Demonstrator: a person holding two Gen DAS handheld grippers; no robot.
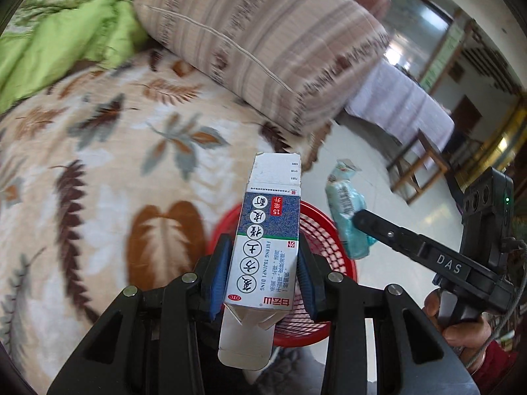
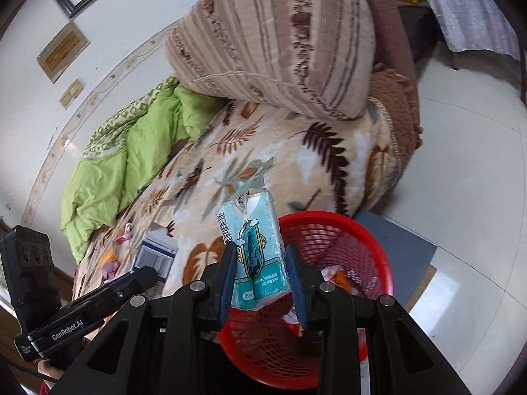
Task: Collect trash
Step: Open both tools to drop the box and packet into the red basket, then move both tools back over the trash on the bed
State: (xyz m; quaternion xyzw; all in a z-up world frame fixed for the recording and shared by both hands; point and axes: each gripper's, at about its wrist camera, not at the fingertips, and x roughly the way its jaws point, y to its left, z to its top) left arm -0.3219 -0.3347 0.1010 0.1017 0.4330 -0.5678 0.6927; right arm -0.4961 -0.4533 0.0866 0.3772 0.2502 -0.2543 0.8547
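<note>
1. Both views are bright with soft, even daylight; shadows are faint.
2. In the left wrist view the window [image 1: 411,23] glares white, and the pillow [image 1: 257,42] and bedspread [image 1: 98,151] smear with motion blur.
3. The right wrist view is sharper.
4. Fisheye curvature bends walls and floor; corners are black.

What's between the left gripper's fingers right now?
The blue-and-white medicine box, clamped upright between the left gripper's pads, above the red basket; left wrist view shows it.
</note>
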